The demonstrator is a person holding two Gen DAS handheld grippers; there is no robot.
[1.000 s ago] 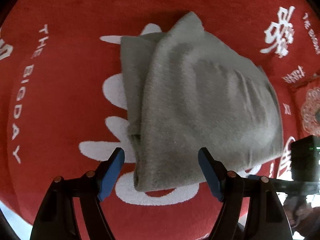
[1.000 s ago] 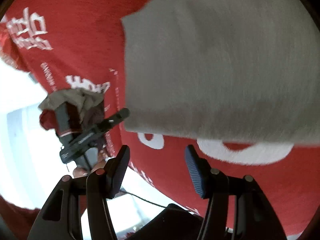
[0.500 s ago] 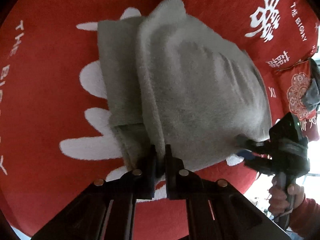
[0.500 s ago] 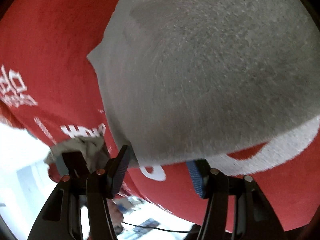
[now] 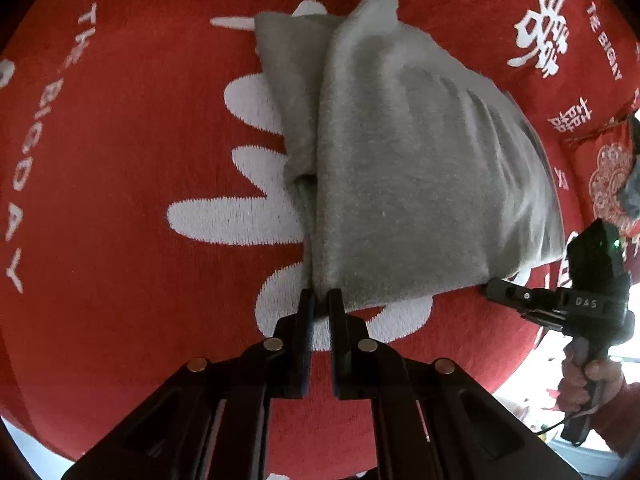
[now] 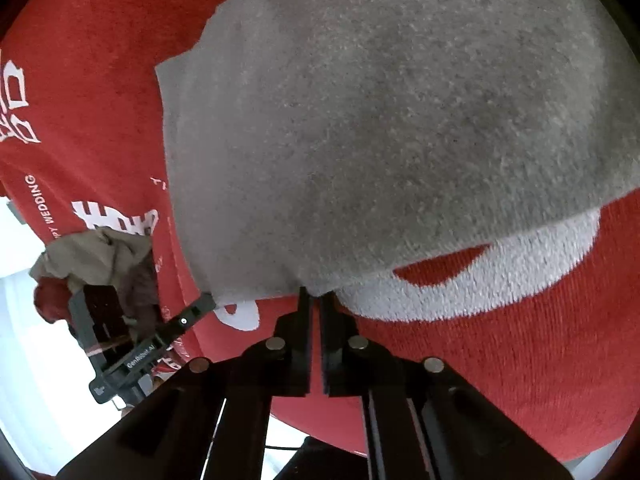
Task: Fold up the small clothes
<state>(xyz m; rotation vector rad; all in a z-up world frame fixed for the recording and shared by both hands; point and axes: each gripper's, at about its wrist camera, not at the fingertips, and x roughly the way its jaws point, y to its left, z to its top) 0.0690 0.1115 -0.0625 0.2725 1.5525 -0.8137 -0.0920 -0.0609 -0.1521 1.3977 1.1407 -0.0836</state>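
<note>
Grey garment (image 5: 400, 168) folded, long axis away from camera; both grippers' fingers pinch near hem.

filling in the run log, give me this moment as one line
left tool: shut on grey garment near edge | right tool: just closed, shut on same edge | surface: red blanket

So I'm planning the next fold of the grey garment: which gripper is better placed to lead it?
Probably neither alone: the left gripper and right gripper, jaws just closed, each pinch the grey garment at its near edge, so both could lift together.
</note>
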